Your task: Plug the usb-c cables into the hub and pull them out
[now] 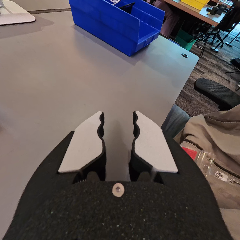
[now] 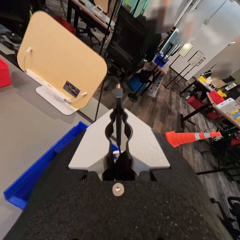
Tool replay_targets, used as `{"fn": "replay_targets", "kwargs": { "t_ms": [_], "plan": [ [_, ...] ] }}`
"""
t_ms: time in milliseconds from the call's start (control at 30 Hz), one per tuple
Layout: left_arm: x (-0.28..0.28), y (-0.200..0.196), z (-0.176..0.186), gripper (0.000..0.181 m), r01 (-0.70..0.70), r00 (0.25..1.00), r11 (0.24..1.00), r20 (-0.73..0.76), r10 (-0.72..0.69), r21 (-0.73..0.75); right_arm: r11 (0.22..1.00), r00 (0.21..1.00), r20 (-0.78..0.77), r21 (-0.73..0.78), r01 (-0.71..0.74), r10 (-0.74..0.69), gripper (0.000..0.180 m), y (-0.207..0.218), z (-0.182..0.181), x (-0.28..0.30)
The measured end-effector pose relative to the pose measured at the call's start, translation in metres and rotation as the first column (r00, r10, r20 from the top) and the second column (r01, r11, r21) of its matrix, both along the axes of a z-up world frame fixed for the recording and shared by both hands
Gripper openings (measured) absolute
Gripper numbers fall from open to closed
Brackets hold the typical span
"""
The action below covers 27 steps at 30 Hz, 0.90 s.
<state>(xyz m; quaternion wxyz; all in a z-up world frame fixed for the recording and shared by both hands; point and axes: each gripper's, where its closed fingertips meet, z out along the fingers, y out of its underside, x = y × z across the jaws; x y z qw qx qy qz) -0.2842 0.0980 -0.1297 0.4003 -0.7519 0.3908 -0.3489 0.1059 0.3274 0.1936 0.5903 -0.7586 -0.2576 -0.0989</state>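
Note:
My right gripper (image 2: 118, 110) is shut on a slim black hub (image 2: 118, 127), seen edge-on and held in the air above the blue bin (image 2: 39, 162). A grey usb-c plug (image 2: 119, 92) with a copper collar sits at the hub's far end. Its black cable (image 2: 102, 88) loops left and hangs down. A thin black lead runs from the hub's near end into the jaws. My left gripper (image 1: 118, 114) is open and empty, low over the grey table (image 1: 65, 77). The blue bin (image 1: 116, 26) stands beyond it with a white cable end (image 1: 115, 2) inside.
A wood-coloured panel (image 2: 58, 55) on a white stand rises at the table's far edge, with a red bin (image 2: 3, 74) to its left. The table's edge runs along the right, by a person's beige jacket (image 1: 214, 136) and a chair armrest (image 1: 218, 92). An orange cone (image 2: 188, 137) lies on the floor. About 55 cm separates my left fingertips from my right.

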Motion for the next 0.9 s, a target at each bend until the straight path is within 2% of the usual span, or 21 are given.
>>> {"fn": "replay_targets", "kwargs": {
  "t_ms": [333,567,767,900],
  "plan": [
    [-0.002,0.000,0.001,0.042,-0.006,1.000,1.000,-0.001,0.006,0.008,0.986,0.991,-0.126,0.167,-0.018,0.040,0.009,0.002,0.072,-0.007],
    [0.000,-0.001,-0.001,0.042,0.000,1.000,1.000,-0.011,0.000,0.012,0.928,0.987,-0.042,0.338,0.159,-0.154,0.009,-0.016,0.156,0.030],
    [0.001,-0.002,-0.002,0.042,0.002,1.000,1.000,-0.014,-0.002,0.010,0.907,0.984,0.006,0.388,0.162,-0.178,0.009,-0.024,0.183,0.023],
    [0.000,-0.001,-0.002,0.042,0.000,1.000,1.000,-0.016,0.000,0.011,0.842,0.957,-0.020,0.471,0.263,-0.288,0.009,-0.033,0.214,0.043]
  ]
}}
